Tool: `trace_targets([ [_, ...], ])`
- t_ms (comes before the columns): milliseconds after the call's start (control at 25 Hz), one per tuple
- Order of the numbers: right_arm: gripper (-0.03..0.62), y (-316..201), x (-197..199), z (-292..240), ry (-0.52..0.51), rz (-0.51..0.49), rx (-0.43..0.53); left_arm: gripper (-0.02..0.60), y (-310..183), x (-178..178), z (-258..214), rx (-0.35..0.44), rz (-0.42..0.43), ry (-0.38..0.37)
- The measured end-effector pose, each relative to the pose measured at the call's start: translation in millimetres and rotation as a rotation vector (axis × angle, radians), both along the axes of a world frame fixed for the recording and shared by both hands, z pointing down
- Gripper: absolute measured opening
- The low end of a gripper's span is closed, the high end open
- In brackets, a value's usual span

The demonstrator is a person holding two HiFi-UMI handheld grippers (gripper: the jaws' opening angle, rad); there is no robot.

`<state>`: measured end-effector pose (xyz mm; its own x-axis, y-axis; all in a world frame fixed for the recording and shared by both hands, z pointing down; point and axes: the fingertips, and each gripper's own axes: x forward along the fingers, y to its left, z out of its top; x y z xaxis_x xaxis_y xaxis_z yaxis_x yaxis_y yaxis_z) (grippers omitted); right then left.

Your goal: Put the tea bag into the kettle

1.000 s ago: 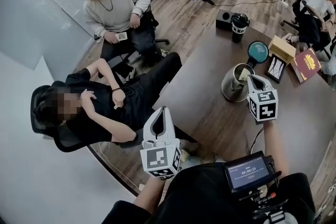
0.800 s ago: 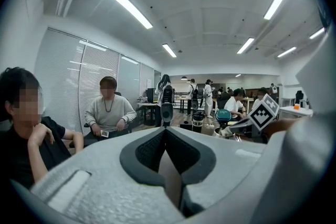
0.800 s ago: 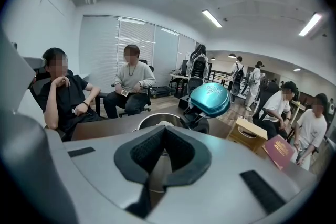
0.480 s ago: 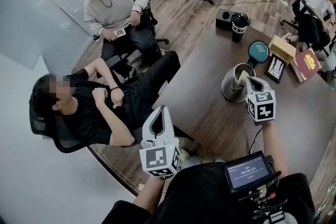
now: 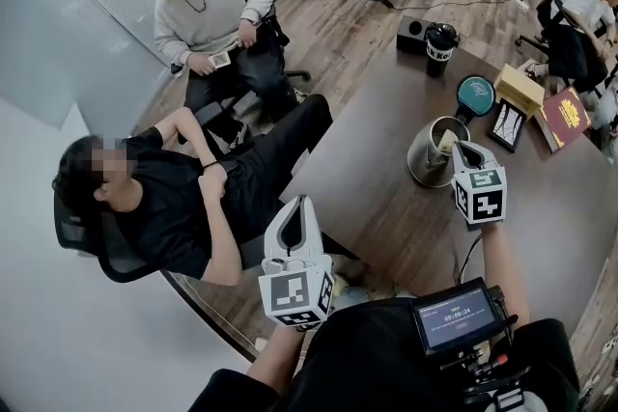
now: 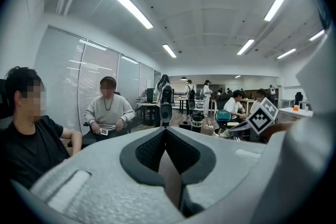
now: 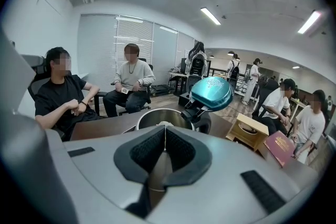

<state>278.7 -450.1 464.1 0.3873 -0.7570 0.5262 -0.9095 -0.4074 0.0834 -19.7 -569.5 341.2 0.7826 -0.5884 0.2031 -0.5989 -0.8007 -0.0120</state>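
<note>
Now the small pale tea bag (image 7: 164,124) sits in the mouth of the round brushed-steel kettle (image 7: 145,117), just past your right gripper's tips. Your right gripper (image 7: 164,132) has its jaws pressed together. A thin pale line in the seam looks like the bag's string, so I judge you hold it by that to lower it clear of the rim. The kettle's teal lid (image 7: 211,93) stands flipped back, leaving the opening free. The kettle stands on the brown wooden table (image 5: 386,207), toward its far edge. Your left gripper (image 6: 166,131), jaws together on nothing, hangs off the table's near-left edge, out of the way.
</note>
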Motion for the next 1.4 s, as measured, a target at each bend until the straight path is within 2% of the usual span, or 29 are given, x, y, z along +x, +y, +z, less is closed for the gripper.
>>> trace_targets([
  [520, 0.014, 1, -1, -1, -0.006, 0.028, 0.024, 0.005, 2, -4, 0, -0.001, 0.005, -0.001],
  [760, 0.012, 1, -11, -2, 0.013, -0.005, -0.007, 0.005, 1, -8, 1, -0.005, 0.010, 0.003],
  [1120, 0.008, 11, -52, -39, 0.066, -0.022, 0.047, 0.005, 1, -18, -6, -0.017, 0.057, 0.037],
  [1400, 0.008, 19, -108, -80, 0.120, -0.038, 0.084, 0.005, -7, -30, -5, -0.017, 0.128, 0.052],
])
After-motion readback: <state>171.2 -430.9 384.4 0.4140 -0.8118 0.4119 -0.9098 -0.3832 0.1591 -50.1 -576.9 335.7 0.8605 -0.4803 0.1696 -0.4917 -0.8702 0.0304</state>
